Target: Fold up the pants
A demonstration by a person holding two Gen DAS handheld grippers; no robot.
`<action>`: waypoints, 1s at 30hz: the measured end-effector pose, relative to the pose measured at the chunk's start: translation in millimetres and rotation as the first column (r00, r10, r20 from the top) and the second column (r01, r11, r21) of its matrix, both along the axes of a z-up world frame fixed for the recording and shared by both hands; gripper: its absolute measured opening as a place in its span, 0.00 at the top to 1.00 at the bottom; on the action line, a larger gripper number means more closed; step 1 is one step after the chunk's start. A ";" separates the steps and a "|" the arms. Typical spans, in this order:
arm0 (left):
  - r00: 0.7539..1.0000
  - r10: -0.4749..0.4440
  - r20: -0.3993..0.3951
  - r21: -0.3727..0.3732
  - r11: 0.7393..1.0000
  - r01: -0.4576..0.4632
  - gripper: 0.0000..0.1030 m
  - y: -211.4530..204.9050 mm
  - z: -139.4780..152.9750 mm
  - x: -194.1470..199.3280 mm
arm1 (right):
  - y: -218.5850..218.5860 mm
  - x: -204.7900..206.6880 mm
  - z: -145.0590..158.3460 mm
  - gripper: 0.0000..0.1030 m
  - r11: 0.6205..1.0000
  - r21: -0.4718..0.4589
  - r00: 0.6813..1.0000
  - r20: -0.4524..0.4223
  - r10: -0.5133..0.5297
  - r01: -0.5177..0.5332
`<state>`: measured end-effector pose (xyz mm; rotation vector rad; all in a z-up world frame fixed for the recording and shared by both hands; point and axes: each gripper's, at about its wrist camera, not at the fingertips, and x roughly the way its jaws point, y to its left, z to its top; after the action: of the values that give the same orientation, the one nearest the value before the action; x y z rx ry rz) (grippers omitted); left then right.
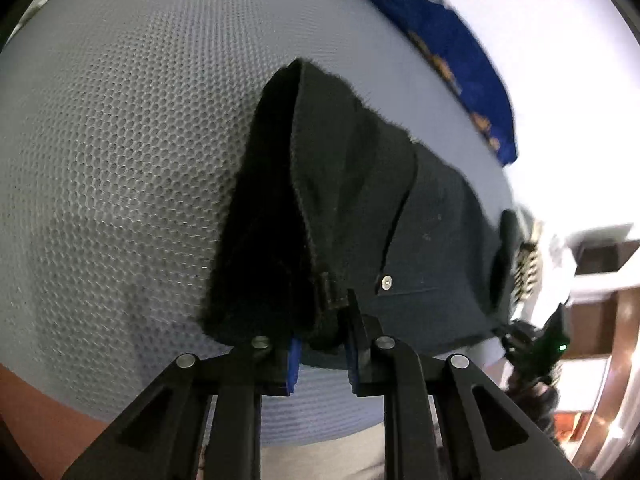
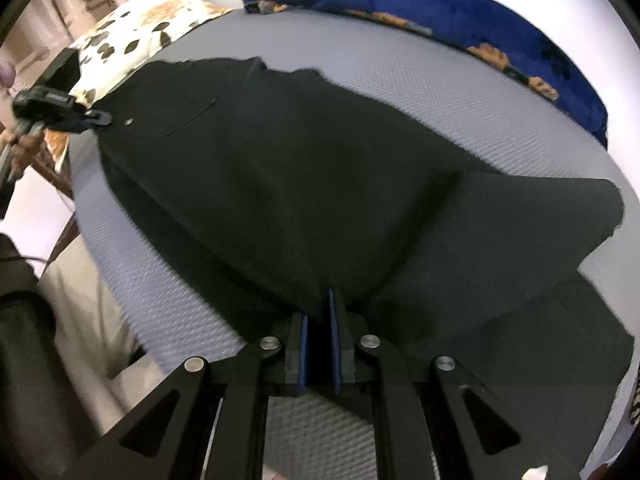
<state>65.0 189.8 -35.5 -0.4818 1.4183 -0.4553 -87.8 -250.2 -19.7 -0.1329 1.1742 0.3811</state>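
Black pants [image 2: 304, 184] apparently pinched between both tongs [image 2: 320, 312].

We see the black pants [image 2: 288, 184] spread over the grey mesh surface, running from the waistband at ten o'clock in the right wrist view to the leg ends at three and four o'clock. They look dark, matte and slightly creased, with a small metal rivet [image 1: 386, 282] beside a pocket seam. Near the waist, the cloth bunches into a raised fold.
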 end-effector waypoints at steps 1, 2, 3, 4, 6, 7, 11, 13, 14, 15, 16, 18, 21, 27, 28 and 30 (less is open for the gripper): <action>1.000 -0.016 0.001 0.012 1.000 0.016 0.82 -0.8 -0.8 2.4 | 2.3 -3.0 -3.4 0.92 1.000 0.004 1.000 -0.010 0.003 -0.003; 1.000 -0.028 0.005 0.020 0.999 0.028 0.82 -7.9 -0.7 5.8 | 5.0 -6.3 -8.0 0.92 1.000 0.009 1.000 -0.024 0.002 -0.001; 0.999 -0.047 0.011 0.038 0.998 0.047 0.82 -11.3 1.9 7.6 | 7.4 -9.2 -11.9 0.92 1.000 0.015 0.999 -0.038 0.001 0.000; 0.998 -0.058 0.018 0.048 0.997 0.057 0.82 -13.2 4.4 8.3 | 9.2 -11.3 -13.8 0.92 1.000 0.018 0.999 -0.044 0.003 -0.002; 0.993 -0.103 0.049 0.086 0.991 0.098 0.81 -16.0 8.8 5.8 | 10.8 -13.8 -14.9 0.91 1.000 0.019 0.999 -0.039 -0.007 0.008; 0.990 -0.127 0.061 0.109 0.987 0.120 0.81 -16.8 8.0 3.4 | 9.4 -13.6 -16.3 0.91 0.999 0.032 0.999 -0.043 -0.017 0.018; 0.979 -0.178 0.098 0.140 0.977 0.163 0.79 -23.1 -0.5 0.7 | 3.7 -13.0 -16.7 0.91 0.995 0.085 0.997 -0.059 -0.053 0.058; 0.978 -0.174 0.116 0.135 0.978 0.158 0.77 -25.7 -1.4 -0.2 | 6.1 -14.2 -15.1 0.91 0.996 0.076 0.998 -0.054 -0.046 0.050; 0.977 -0.174 0.125 0.135 0.978 0.157 0.76 -19.2 -1.2 -3.8 | 7.1 -13.2 -15.6 0.91 0.996 0.070 0.997 -0.057 -0.045 0.049; 0.977 -0.175 0.124 0.135 0.978 0.158 0.76 -16.5 -1.3 -3.1 | 7.5 -11.8 -15.0 0.91 0.996 0.070 0.997 -0.063 -0.050 0.054; 0.975 -0.179 0.135 0.144 0.977 0.159 0.76 -15.4 0.1 -5.6 | 7.2 -10.0 -12.3 0.91 0.996 0.070 0.997 -0.064 -0.051 0.055; 0.972 -0.187 0.144 0.160 0.973 0.164 0.76 -4.9 6.3 -13.1 | 6.2 -10.6 -7.3 0.91 0.996 0.076 0.997 -0.061 -0.048 0.053; 0.970 -0.194 0.148 0.193 0.967 0.164 0.74 -14.4 3.4 -13.4 | 6.4 -13.0 -12.8 0.91 0.998 0.054 0.998 -0.056 -0.042 0.045; 0.976 -0.160 0.147 0.178 0.975 0.133 0.56 -7.8 13.9 -12.1 | 7.3 -9.9 -10.8 0.81 0.998 0.037 0.997 -0.054 -0.052 0.054; 0.974 -0.162 0.158 0.208 0.970 0.127 0.52 -8.7 20.0 -15.4 | 6.6 -10.8 -8.0 0.76 0.998 0.032 0.997 -0.050 -0.054 0.056; 0.963 -0.177 0.205 0.290 0.950 0.113 0.40 -3.8 32.9 -21.6 | 1.6 -15.9 0.2 0.61 0.997 0.042 0.997 -0.038 -0.066 0.068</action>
<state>43.4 185.9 -2.6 -0.0932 1.2728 -0.4090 -103.7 -248.6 -19.5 -0.0494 1.2026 0.3508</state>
